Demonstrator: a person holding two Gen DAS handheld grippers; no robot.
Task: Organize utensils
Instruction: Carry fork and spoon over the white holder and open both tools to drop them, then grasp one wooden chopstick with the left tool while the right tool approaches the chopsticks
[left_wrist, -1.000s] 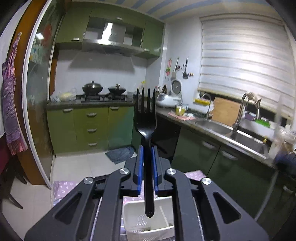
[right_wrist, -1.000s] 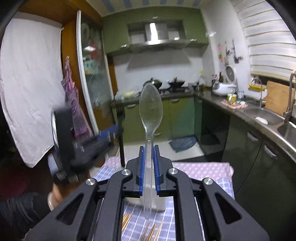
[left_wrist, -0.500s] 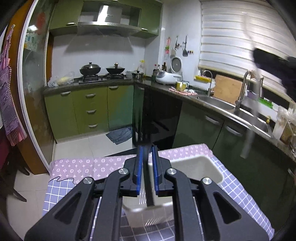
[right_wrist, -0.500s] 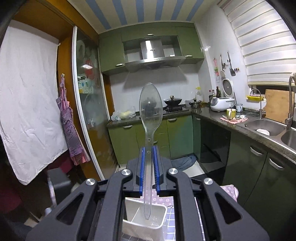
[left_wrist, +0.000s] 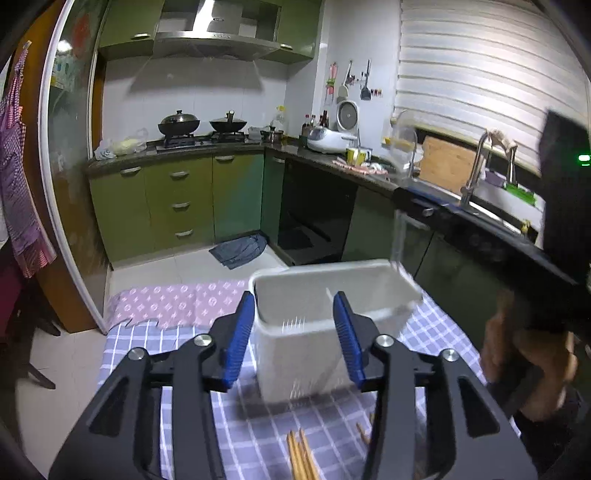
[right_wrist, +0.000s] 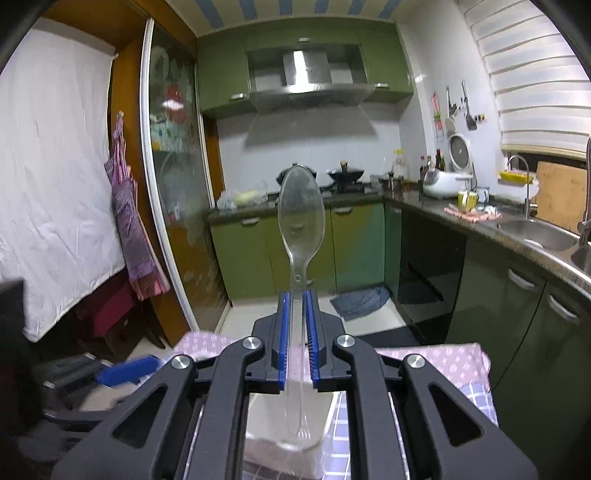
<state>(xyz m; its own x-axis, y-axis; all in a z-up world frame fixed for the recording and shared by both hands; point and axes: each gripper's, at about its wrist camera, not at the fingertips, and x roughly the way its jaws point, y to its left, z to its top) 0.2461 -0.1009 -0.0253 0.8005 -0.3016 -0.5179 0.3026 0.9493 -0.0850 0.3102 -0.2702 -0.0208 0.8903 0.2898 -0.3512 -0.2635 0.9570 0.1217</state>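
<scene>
Now left gripper (left_wrist: 293, 338) jaws opening, black fork gone; bin (left_wrist: 369, 317) beneath.

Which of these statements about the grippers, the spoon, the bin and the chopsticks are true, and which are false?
1. The right gripper holds a clear spoon. True.
2. The spoon's bowl points down. False: it points up, handle end low over the white bin.
3. The left gripper grips a fork. False: its jaws are opening with nothing between the pads.
4. Chopsticks lie on the checked cloth. True.
</scene>
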